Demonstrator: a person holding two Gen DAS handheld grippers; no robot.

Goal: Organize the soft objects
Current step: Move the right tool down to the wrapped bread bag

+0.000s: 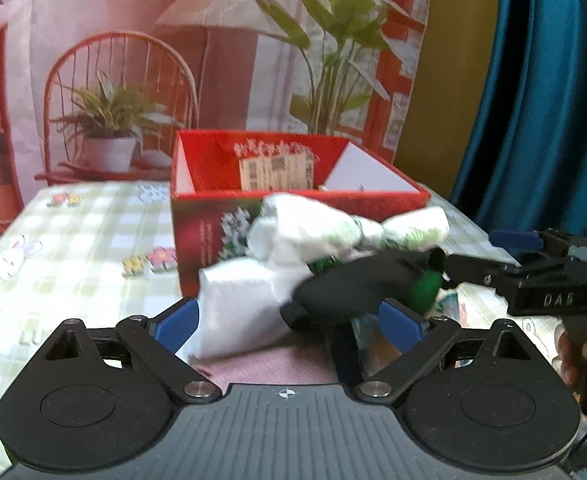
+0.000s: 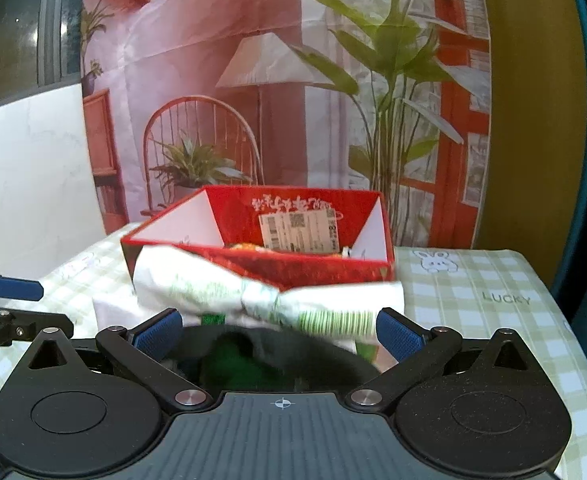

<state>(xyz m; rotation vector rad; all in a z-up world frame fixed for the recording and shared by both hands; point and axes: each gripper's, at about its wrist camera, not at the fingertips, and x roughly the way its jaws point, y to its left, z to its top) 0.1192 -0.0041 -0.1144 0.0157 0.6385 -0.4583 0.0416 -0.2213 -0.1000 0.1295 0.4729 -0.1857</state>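
Note:
A black soft object (image 1: 357, 280) with a green part (image 1: 425, 284) lies blurred on a heap of soft items in front of the red box (image 1: 293, 204). A white cloth (image 1: 237, 304) and a white-and-green patterned cloth (image 1: 349, 228) are in the heap too. My left gripper (image 1: 289, 325) stands open around the white cloth and the black object. From the right, my right gripper (image 1: 469, 250) reaches the black object's green end. In the right wrist view my right gripper (image 2: 278, 334) is open, with the black object (image 2: 273, 356) between its fingers and the patterned cloth (image 2: 253, 296) just beyond.
The open red box (image 2: 293, 268) stands on a green checked tablecloth (image 2: 473, 292); something orange and a label show inside. A pink cloth (image 1: 273, 368) lies under the heap. My left gripper (image 2: 55, 308) shows at the left edge. A printed backdrop and a blue curtain (image 1: 533, 100) stand behind.

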